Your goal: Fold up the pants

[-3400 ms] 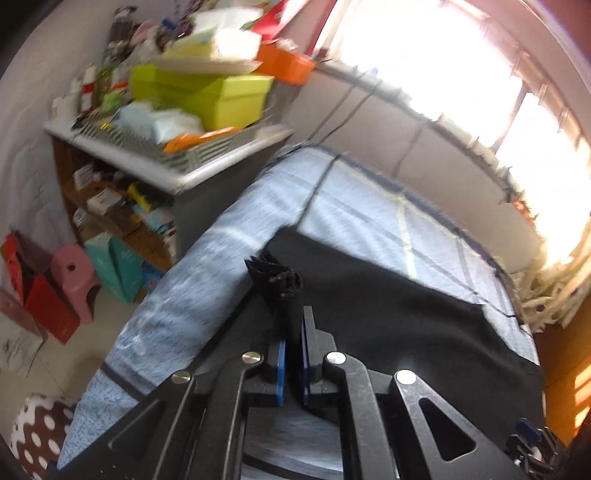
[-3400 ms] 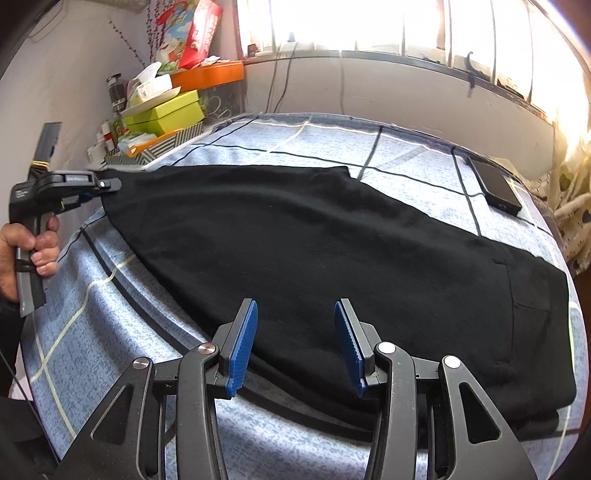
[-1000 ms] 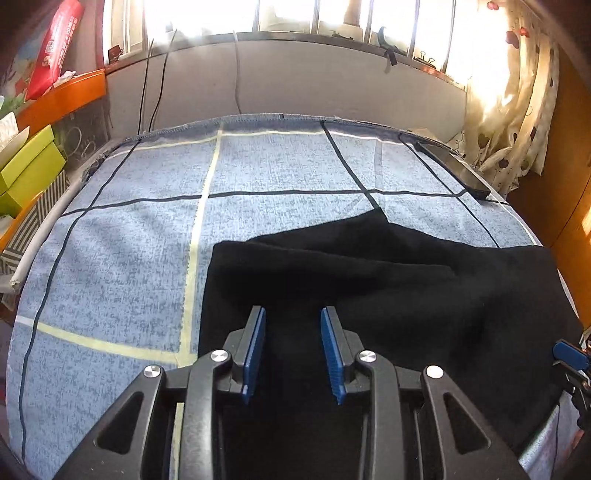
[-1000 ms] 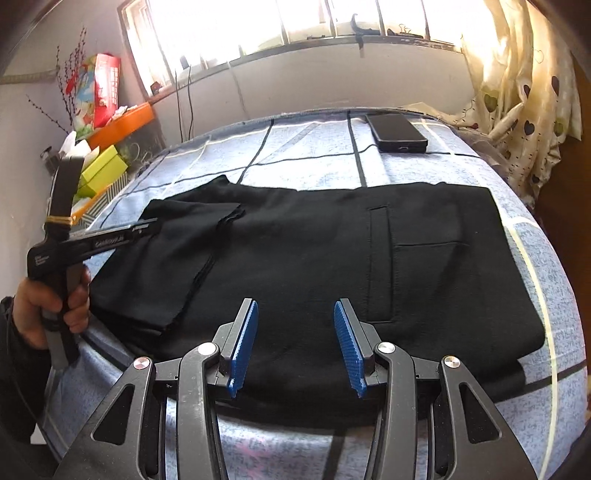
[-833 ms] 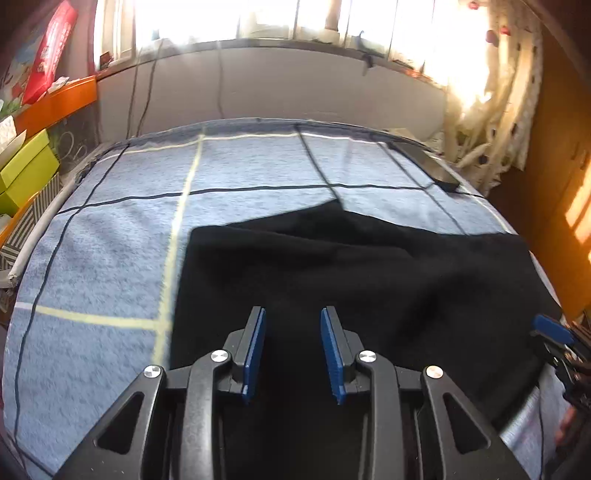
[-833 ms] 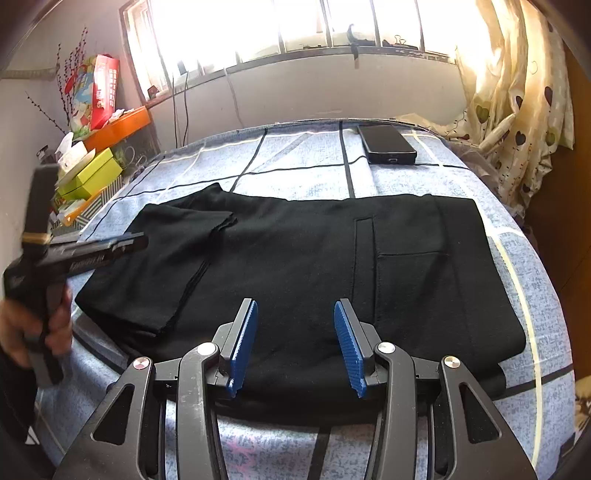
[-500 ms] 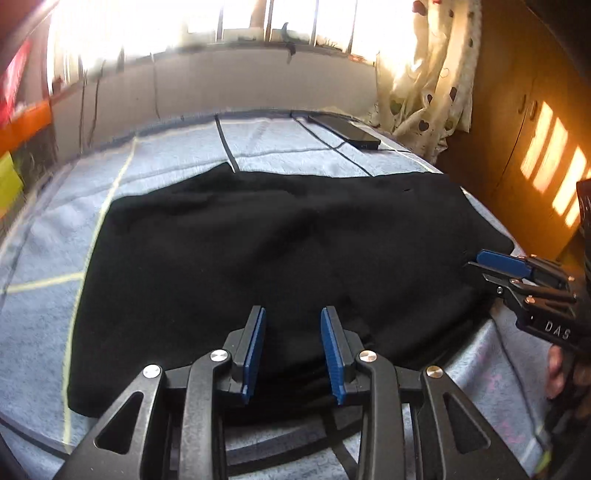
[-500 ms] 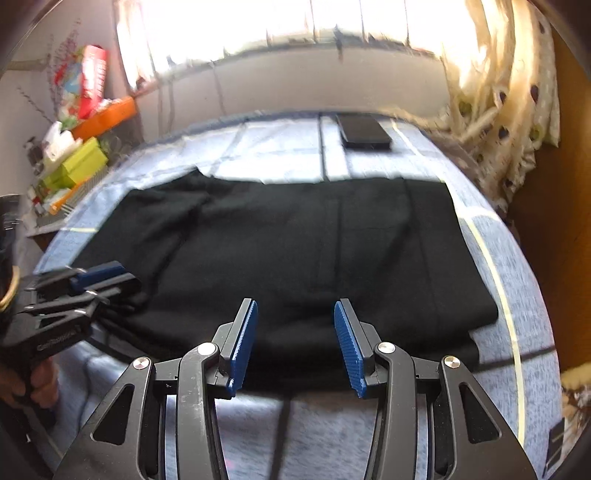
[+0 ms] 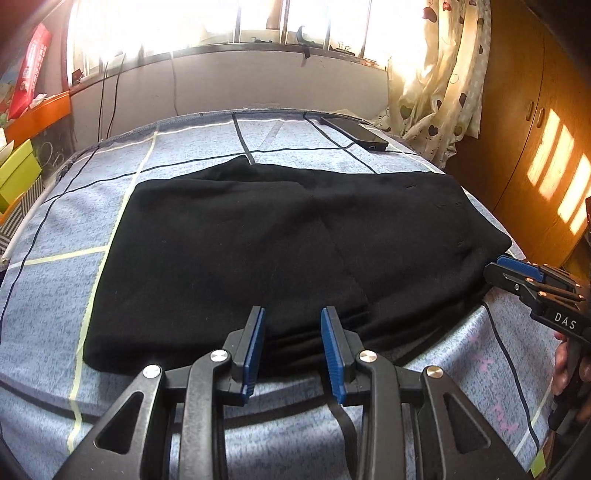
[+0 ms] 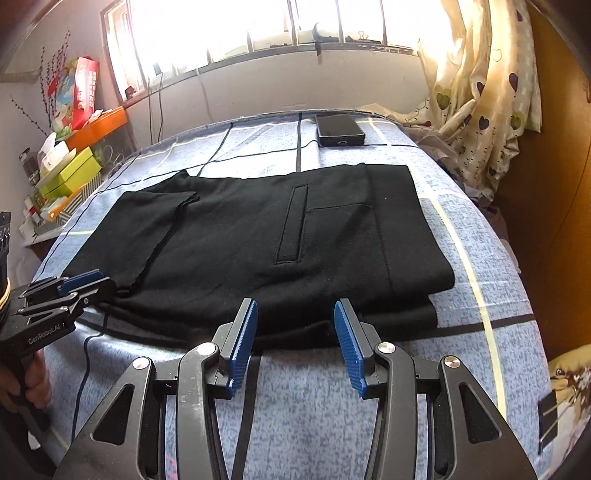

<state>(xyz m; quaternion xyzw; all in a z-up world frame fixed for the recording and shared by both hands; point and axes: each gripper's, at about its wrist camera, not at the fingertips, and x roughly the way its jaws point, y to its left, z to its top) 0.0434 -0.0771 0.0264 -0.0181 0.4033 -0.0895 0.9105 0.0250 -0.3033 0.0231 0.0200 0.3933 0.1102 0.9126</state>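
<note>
The black pants [image 10: 280, 236] lie flat across the middle of the bed [image 10: 480, 258], folded over on themselves into a broad rectangle. From the right wrist view a long welt pocket [image 10: 293, 223] runs down the top layer, and the cuff ends of the legs sit doubled over on the left part of the stack, their edge a little ragged against the layer below. Several layers show along the near edge, one stepping out beneath another at the right corner.

The left tool [image 9: 291, 343] hangs just short of that near edge, its blue-padded fingers [image 9: 255, 347] spread apart with nothing between them. The right tool [image 10: 293, 345] is likewise spread wide and empty, poised at the near edge of the stack. Each tool shows in the other's camera: the right tool [image 9: 517, 275] at the pants' right corner, the left tool [image 10: 79, 282] at their left corner, each with a hand on its grip. In those side views their tips sit right at the cloth, though whether they touch it I cannot tell.

The bedcover is blue with dark and pale yellow lines crossing it. A dark phone [image 10: 340, 130] rests near the far edge of the bed, well apart from the pants. Behind it runs a pale wall under a bright window [image 10: 258, 22], with a heart-print curtain [image 10: 491, 85] bunched at the right. To the left a shelf holds green boxes [image 10: 72, 171] and an orange tray [image 10: 99, 127]. A wooden wardrobe [image 9: 535, 110] stands to the right.
</note>
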